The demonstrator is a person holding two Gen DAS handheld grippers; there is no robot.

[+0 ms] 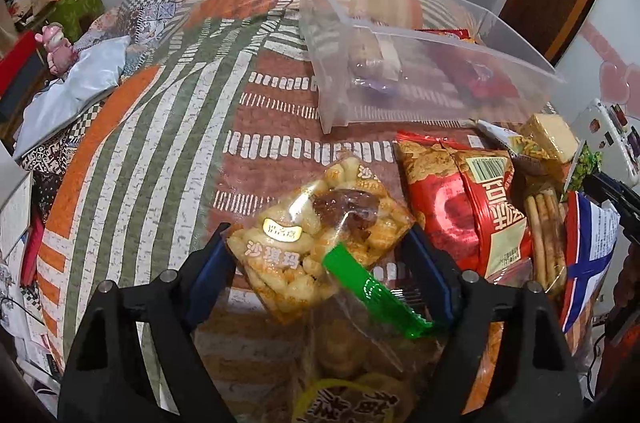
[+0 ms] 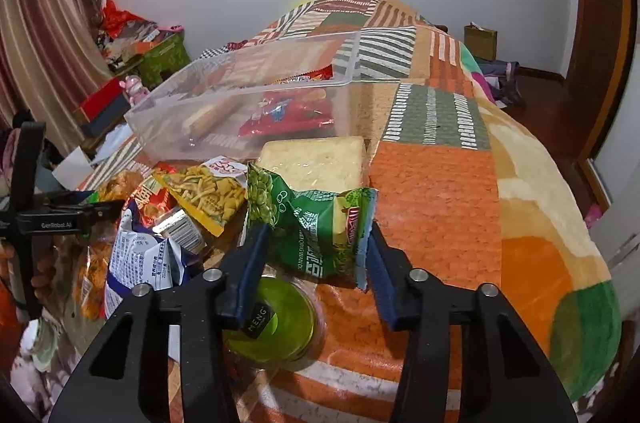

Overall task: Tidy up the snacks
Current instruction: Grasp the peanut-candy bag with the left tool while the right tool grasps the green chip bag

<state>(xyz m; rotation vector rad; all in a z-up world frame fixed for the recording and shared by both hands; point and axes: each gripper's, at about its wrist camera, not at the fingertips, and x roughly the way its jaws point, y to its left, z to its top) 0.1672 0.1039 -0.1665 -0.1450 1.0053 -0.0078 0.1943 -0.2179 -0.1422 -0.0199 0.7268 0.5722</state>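
My left gripper [image 1: 320, 247] is shut on a clear packet of sachima [image 1: 316, 239] with a green end strip, held above the patterned bedspread. My right gripper [image 2: 316, 243] is shut on a green pea snack bag [image 2: 316, 223], held above the bed. A clear plastic bin [image 1: 420, 63] stands ahead with a few snacks inside; it also shows in the right wrist view [image 2: 240, 95]. A pile of loose snacks lies between: a red bag [image 1: 472, 207], a yellow strip-snack bag [image 2: 208, 191], a pale cracker pack [image 2: 316, 163], a blue-white bag [image 2: 140, 255].
A green round lidded tub [image 2: 276, 323] lies under my right gripper. The bedspread [image 1: 160, 143] slopes off at the left toward floor clutter and a green box [image 1: 76, 3]. A wooden door [image 2: 600, 43] stands at the right. The other gripper's arm [image 2: 52, 219] shows at the left.
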